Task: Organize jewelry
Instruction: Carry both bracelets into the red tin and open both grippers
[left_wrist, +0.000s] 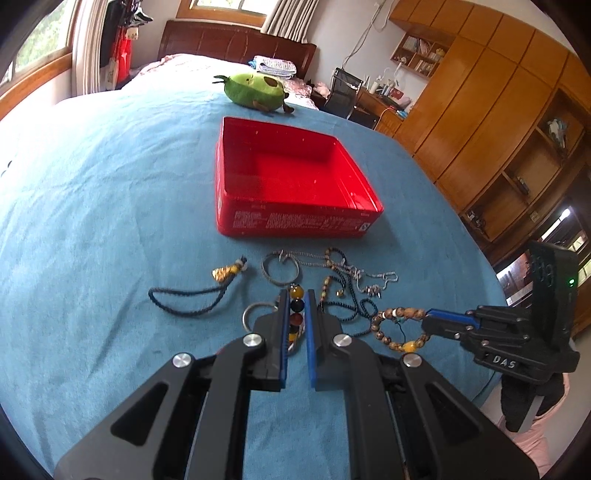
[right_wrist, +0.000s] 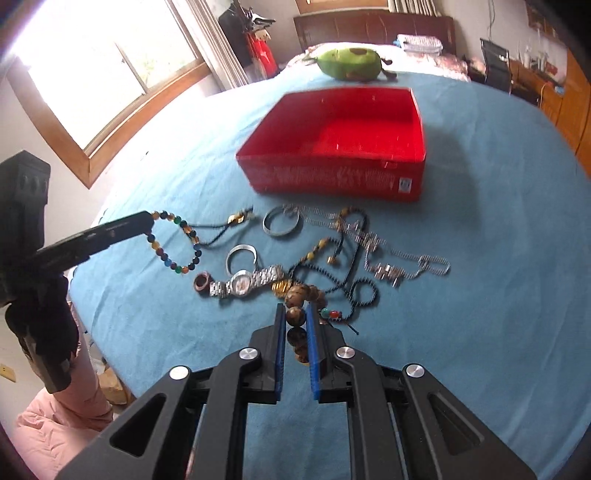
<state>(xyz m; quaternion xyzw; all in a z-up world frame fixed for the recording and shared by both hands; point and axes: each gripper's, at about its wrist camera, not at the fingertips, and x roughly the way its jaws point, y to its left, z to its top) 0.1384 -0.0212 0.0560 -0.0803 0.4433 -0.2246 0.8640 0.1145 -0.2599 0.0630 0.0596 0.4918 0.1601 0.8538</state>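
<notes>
- the box (right_wrist: 332, 155) sits on the bedspread (right_wrist: 498, 258), with the plush toy (right_wrist: 351, 64) behind it.
- the loose jewelry lies in front of the box: a bangle (right_wrist: 281, 223), a chain necklace (right_wrist: 388, 254) to its right, a watch (right_wrist: 245, 282) nearer.
- a ring (right_wrist: 202, 282) lies just left of the watch.
- a cord (left_wrist: 192, 299) lies left of the bangle.

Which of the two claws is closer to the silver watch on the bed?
Right. The right gripper, jaws shut on a brown bracelet, hangs just past the watch. The left gripper, holding a coloured bracelet, is farther off to the side.
</notes>
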